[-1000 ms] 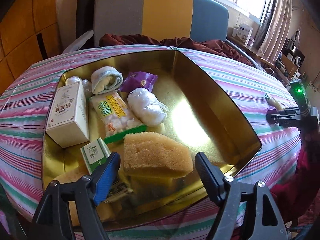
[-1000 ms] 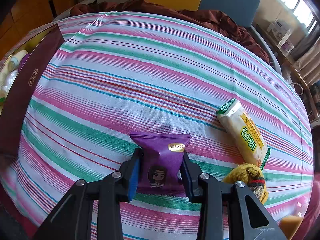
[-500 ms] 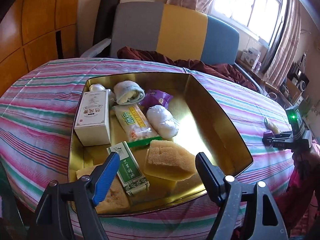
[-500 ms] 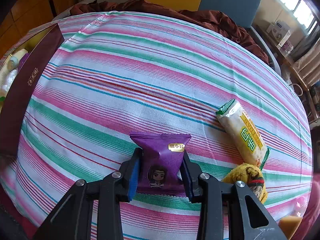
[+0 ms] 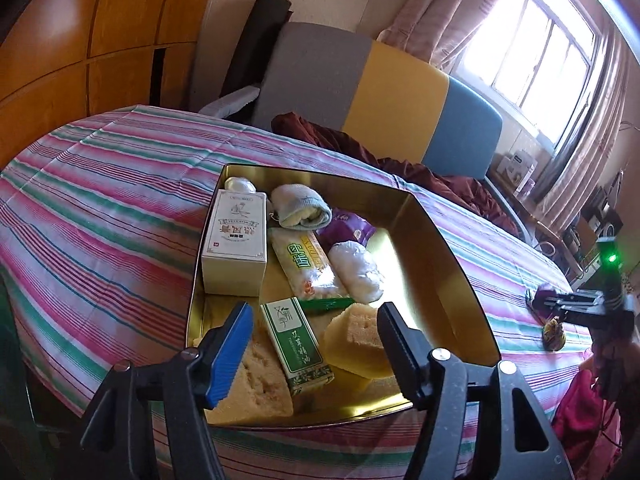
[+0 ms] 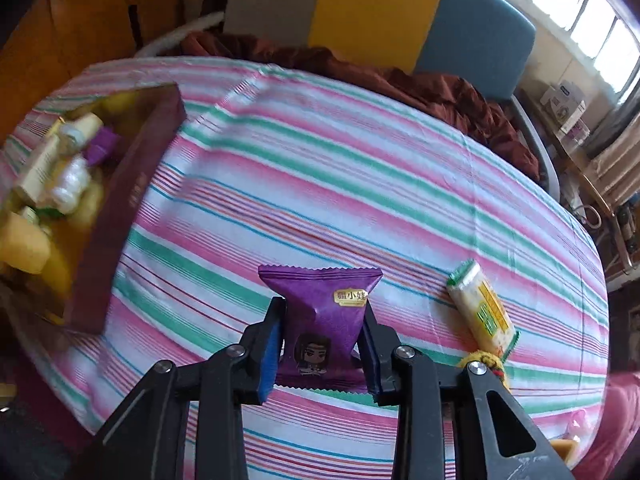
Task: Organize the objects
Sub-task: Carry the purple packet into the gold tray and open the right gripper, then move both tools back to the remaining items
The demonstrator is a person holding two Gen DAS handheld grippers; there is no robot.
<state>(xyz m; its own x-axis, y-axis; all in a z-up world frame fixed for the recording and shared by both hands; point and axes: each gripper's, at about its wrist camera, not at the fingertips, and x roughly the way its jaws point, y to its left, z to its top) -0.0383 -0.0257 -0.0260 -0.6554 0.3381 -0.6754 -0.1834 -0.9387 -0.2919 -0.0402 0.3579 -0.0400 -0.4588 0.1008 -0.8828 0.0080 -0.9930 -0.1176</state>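
Right gripper (image 6: 322,340) clamped on purple snack packet (image 6: 325,320), lower centre of the right wrist view; both pads pressed against the packet's sides, wrapper pinched and held clear above striped tablecloth (image 6: 340,184); yellow-and-green rice cracker pack (image 6: 482,310) lying on the cloth at lower right, yellow knitted item (image 6: 486,362) just below it (partly hidden behind the gripper's body); gold tin (image 6: 120,216) at left edge, blurred, maroon outer wall facing the lens. Left gripper (image 5: 316,344) at bottom of the left wrist view, jaws apart and just been closing, nothing between the pads; beyond, inside gold tin (image 5: 440,264): white box (image 5: 236,244) upper left, rolled sock (image 5: 300,210), green box (image 5: 296,344), yellow sponge (image 5: 356,344) lower centre.
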